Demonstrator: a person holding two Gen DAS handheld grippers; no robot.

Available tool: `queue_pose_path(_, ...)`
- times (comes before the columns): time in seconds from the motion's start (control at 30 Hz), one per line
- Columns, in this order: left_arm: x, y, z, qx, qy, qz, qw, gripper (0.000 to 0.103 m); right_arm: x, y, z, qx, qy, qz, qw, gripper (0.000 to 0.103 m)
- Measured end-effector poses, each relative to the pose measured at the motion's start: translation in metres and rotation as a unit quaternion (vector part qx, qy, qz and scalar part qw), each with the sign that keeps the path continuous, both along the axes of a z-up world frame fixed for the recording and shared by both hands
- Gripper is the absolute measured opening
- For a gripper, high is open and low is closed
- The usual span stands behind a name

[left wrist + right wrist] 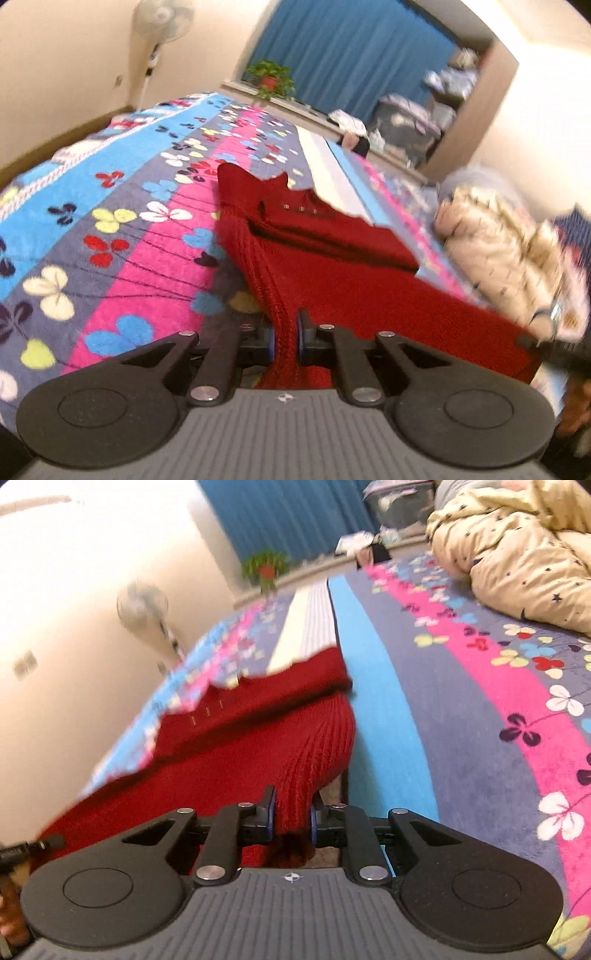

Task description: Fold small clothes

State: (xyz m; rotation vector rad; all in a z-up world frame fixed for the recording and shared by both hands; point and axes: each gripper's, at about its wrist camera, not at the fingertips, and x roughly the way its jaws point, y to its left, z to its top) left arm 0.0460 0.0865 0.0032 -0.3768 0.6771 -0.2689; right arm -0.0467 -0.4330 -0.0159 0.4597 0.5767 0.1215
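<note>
A dark red knitted sweater (343,266) lies on a flowered bedspread (110,229), its far part with three small buttons resting flat and its near hem lifted off the bed. My left gripper (285,341) is shut on the ribbed hem at the sweater's left corner. In the right wrist view the same red sweater (258,738) stretches away from me, and my right gripper (291,818) is shut on its ribbed right corner. The other gripper's black tip (22,851) shows at the left edge of that view.
A cream star-printed quilt (517,550) is bunched on the bed to the right. A standing fan (159,40) and a potted plant (271,79) on a sill stand beyond the bed, before a blue curtain (351,48). Bags and boxes (410,122) sit at the far right.
</note>
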Motion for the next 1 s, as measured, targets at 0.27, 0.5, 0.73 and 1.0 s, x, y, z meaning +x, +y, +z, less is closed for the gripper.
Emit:
queue_pose_path(0.27,-0.048,0.029,0.063,-0.054,-0.013,-0.037,0.9978,0.010,-0.075,-0.014,0.038,0.020,-0.082,0.020,0.996,0.014)
queue_pose_path(0.5,-0.059,0.054,0.096,-0.080,-0.019,-0.062,0.9946,0.011,-0.117,-0.044,0.068,0.049,-0.123,0.027,0.991,0.014)
queue_pose_path(0.73,0.061,0.058,0.033,-0.083,0.102,0.000,0.9913,0.011,0.011,-0.041,0.032,-0.032,-0.045,0.038,0.998,0.014)
queue_pose_path(1.0,0.176,0.049,-0.042,-0.017,0.163,-0.013,0.9863,0.011,0.142,-0.046,-0.055,-0.019,0.107,-0.012,0.994,0.014)
